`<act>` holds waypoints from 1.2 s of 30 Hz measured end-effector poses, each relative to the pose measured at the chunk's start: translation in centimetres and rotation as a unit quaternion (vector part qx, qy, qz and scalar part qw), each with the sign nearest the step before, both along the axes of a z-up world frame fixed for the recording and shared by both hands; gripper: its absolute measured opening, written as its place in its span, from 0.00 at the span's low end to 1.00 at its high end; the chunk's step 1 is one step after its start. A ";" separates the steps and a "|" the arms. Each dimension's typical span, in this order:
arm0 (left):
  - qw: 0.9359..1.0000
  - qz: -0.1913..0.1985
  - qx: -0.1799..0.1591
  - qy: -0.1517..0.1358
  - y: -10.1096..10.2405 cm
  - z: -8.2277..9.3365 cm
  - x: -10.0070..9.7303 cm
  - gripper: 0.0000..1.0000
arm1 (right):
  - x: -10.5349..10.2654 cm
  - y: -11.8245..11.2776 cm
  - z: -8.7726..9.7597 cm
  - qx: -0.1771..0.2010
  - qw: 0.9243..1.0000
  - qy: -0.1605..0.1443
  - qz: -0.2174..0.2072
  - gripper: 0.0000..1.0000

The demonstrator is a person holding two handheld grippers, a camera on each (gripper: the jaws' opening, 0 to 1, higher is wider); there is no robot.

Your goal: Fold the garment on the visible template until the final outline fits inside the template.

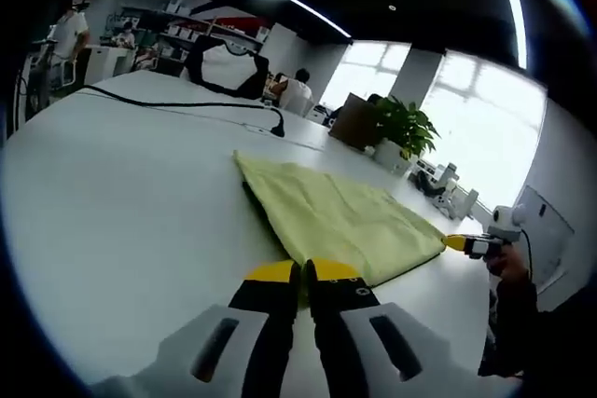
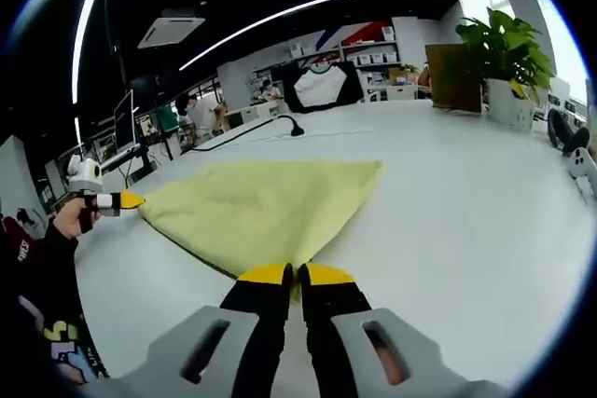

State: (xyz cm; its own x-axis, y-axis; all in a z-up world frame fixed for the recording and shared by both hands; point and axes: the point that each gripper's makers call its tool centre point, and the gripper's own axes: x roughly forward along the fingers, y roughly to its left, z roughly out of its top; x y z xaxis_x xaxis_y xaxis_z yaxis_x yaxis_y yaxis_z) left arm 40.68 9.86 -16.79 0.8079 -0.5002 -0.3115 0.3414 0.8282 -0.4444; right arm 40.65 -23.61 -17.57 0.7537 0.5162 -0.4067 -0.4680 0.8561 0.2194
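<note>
Left gripper (image 1: 305, 277): my jaws are clamped on the near corner of the yellow garment (image 1: 340, 216), frame centre.
Right gripper (image 2: 294, 279): pinching the opposite corner (cloth taut for folding).
Counter (image 1: 121, 193): white, garment lying flat.

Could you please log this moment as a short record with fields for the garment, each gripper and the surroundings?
garment: yellow cloth, lying flat on the white table
left gripper: jaws shut on a near corner of the cloth
right gripper: jaws shut on another corner
template: none visible
surroundings: black cable and potted plant on the table beyond the cloth
</note>
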 end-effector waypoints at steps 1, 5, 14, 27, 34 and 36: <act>1.000 0.004 -0.007 0.007 0.0 -0.2 -0.1 0.04 | 0.0 0.0 0.0 -0.004 1.000 -0.002 -0.003 0.01; 1.000 0.004 0.021 0.004 0.5 -0.6 -0.5 0.03 | 0.2 -1.0 -0.2 -0.068 0.997 -0.031 -0.022 0.00; 0.996 0.005 0.081 -0.021 0.7 -1.1 -1.0 0.02 | 0.7 -1.9 -0.2 -0.160 0.984 -0.064 -0.039 0.00; 0.988 0.013 0.129 -0.083 1.5 0.7 -2.5 0.17 | -0.1 -2.8 0.9 -0.140 0.983 -0.094 -0.078 0.11; 0.984 0.055 0.107 -0.133 3.8 3.4 -4.1 0.29 | -1.0 -4.8 2.9 -0.126 0.977 -0.127 -0.119 0.17; 0.980 0.062 0.117 -0.150 4.2 4.3 -4.5 0.34 | -1.5 -5.2 3.6 -0.122 0.975 -0.137 -0.127 0.20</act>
